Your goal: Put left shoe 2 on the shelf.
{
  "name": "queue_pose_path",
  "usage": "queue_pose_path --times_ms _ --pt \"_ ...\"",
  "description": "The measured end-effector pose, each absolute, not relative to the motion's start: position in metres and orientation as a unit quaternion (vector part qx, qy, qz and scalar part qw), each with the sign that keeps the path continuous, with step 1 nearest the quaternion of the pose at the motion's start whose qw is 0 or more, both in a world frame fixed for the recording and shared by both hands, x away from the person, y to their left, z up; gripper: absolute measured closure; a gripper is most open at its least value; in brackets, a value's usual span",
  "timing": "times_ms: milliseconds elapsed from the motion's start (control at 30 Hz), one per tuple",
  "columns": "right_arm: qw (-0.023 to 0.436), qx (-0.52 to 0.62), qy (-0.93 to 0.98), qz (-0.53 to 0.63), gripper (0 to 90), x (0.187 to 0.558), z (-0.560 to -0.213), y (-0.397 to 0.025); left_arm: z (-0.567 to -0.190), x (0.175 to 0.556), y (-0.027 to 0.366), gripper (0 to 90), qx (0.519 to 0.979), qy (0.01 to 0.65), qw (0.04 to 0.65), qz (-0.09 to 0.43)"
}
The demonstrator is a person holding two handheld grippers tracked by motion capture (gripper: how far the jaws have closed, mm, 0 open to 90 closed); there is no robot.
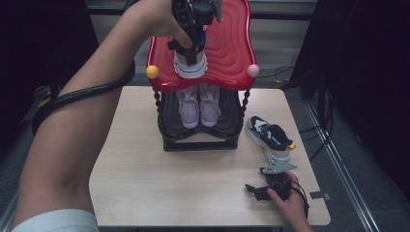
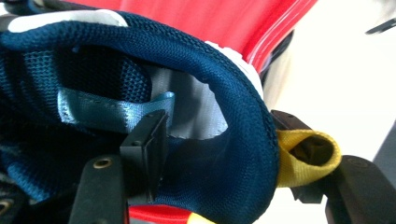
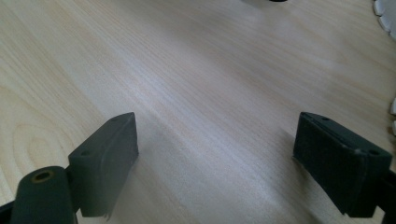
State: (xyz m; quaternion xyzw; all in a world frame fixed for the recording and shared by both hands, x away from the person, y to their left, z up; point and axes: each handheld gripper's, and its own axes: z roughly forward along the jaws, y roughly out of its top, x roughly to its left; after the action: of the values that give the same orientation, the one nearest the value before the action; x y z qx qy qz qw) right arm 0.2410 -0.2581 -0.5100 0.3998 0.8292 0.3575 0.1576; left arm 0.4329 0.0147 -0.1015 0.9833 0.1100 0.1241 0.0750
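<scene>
My left gripper (image 1: 190, 47) is up at the rack's red top shelf (image 1: 232, 43), shut on the heel of a navy and white sneaker (image 1: 191, 66) that rests there heel toward me. In the left gripper view one jaw sits inside the navy mesh collar (image 2: 243, 93) and the other outside, by the yellow pull tab (image 2: 303, 158). The matching sneaker (image 1: 270, 137) lies on the table to the right of the rack. Just in front of it my right gripper (image 1: 252, 190) rests low over the wood, open, with nothing between its jaws (image 3: 215, 163).
A pair of pink shoes (image 1: 198, 106) stands on the rack's black lower shelf (image 1: 227, 123). The rack sits at the table's far middle. Bare wooden tabletop (image 1: 145, 179) spreads in front and to the left. A white sole edge (image 3: 385, 14) shows in the right gripper view.
</scene>
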Motion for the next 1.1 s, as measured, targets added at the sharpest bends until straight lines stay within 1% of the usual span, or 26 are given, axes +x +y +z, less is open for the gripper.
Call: queue_pose_path --times_ms 267,533,567,600,633,733,933,1100 --pt "0.158 0.400 0.829 0.357 13.4 0.241 -0.510 -0.258 -0.101 0.432 0.015 35.5 0.985 0.116 0.078 0.100" --pt "0.158 0.400 0.829 0.357 13.4 0.241 -0.510 -0.258 -0.110 0.426 0.012 30.9 0.987 0.090 0.069 0.118" --pt "0.158 0.400 0.829 0.357 13.4 0.241 -0.510 -0.258 -0.111 0.426 0.012 30.2 0.987 0.076 0.066 0.124" --pt "0.158 0.400 0.829 0.357 13.4 0.241 -0.510 -0.258 -0.112 0.426 0.012 26.2 0.989 0.073 0.065 0.113" --pt "0.158 0.400 0.829 0.357 13.4 0.241 -0.510 -0.258 -0.114 0.425 0.012 20.2 0.989 0.069 0.065 0.113" --pt "0.158 0.400 0.829 0.357 13.4 0.241 -0.510 -0.258 -0.117 0.423 0.011 21.5 0.989 0.061 0.056 0.122" --pt "0.158 0.400 0.829 0.357 13.4 0.241 -0.510 -0.258 -0.103 0.421 0.016 22.9 0.986 0.073 0.078 0.125" --pt "0.158 0.400 0.829 0.357 13.5 0.241 -0.510 -0.258 -0.091 0.416 0.021 21.9 0.985 0.083 0.092 0.119"
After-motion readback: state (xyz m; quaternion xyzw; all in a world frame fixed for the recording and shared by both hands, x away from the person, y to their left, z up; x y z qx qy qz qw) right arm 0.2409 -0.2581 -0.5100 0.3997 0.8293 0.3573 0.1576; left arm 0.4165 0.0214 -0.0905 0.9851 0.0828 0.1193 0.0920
